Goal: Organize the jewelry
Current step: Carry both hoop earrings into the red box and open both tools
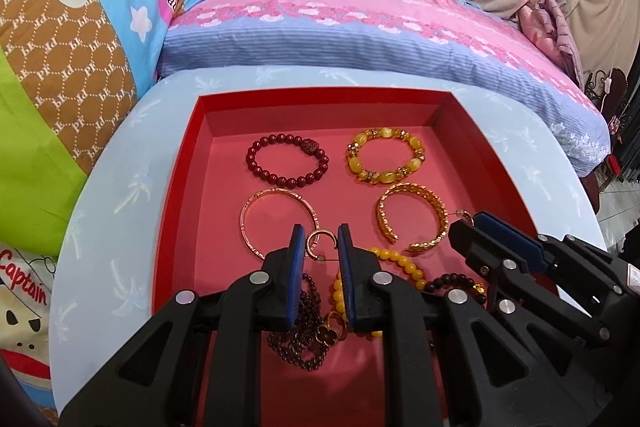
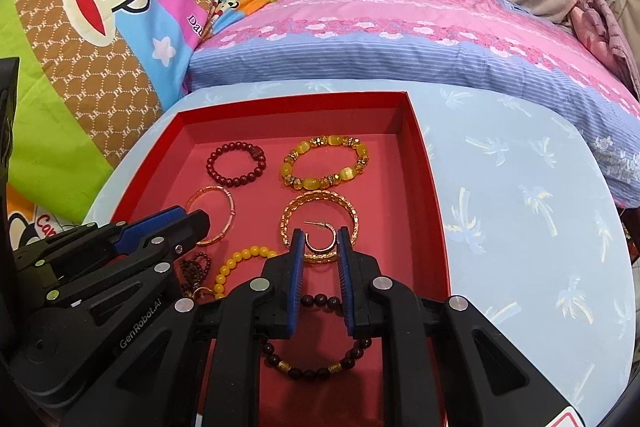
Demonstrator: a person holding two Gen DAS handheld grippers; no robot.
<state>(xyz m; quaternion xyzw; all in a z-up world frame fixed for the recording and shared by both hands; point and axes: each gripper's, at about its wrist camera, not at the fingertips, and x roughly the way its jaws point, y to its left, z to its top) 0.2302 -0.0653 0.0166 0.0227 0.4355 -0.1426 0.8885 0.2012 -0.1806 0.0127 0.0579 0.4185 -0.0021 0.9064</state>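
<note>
A red tray [image 1: 180, 187] [image 2: 424, 187] holds several bracelets: a dark red bead one [image 1: 287, 157], a yellow stone one [image 1: 386, 155], a thin rose-gold bangle [image 1: 276, 219] and a gold cuff [image 1: 412, 219]. My left gripper [image 1: 320, 239] is shut on a rose-gold hoop earring [image 1: 318, 241] above the tray. My right gripper [image 2: 320, 241] is shut on a matching hoop earring [image 2: 322, 241] over the gold cuff [image 2: 320, 215]. A yellow bead bracelet [image 1: 400, 263] and dark bead strands [image 1: 300, 339] lie under the left fingers. A dark bead bracelet [image 2: 316, 351] lies under the right gripper.
The tray sits on a round pale blue table [image 1: 100, 267] [image 2: 520, 227]. Behind it lie a pink and blue striped pillow [image 1: 360, 27] and cartoon-print bedding [image 1: 80, 7]. Each gripper shows in the other's view: the right one [image 1: 472, 223] and the left one [image 2: 192, 223].
</note>
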